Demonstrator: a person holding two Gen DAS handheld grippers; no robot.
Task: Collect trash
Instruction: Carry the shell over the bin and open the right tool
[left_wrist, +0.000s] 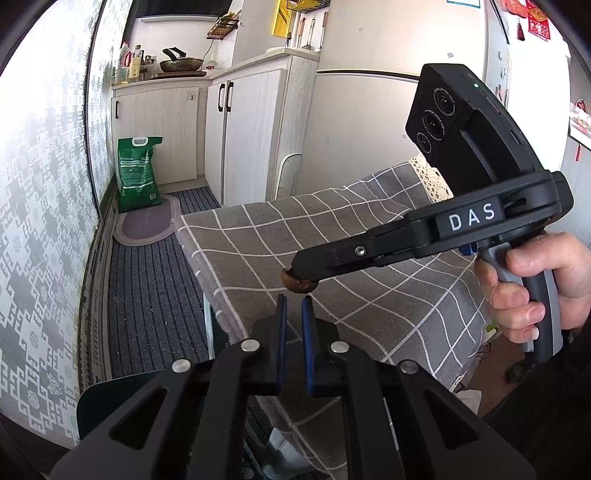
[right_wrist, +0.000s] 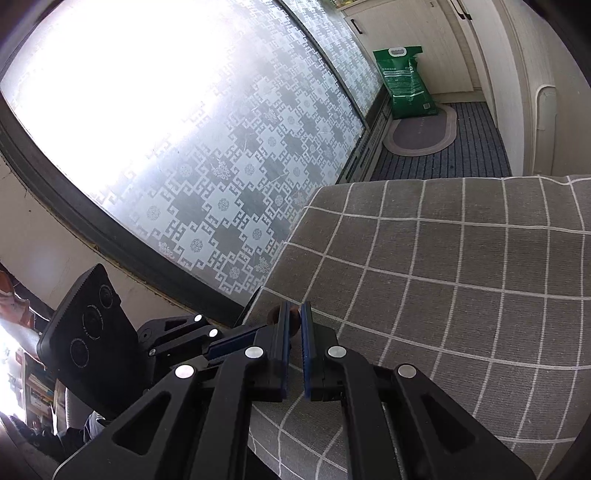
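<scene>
A small brown piece of trash, like a nut shell, is at the near left edge of the table with the grey checked cloth. My right gripper comes in from the right and is shut on it; in the right wrist view the brown piece sits between its blue pads. My left gripper is just in front of the piece, jaws nearly closed, with nothing between them. The left gripper also shows in the right wrist view, low at the table's left edge.
A dark green bin rim sits below the left gripper beside the table. A green sack and an oval mat lie on the striped floor. White cabinets and a fridge stand behind. A patterned window is at the left.
</scene>
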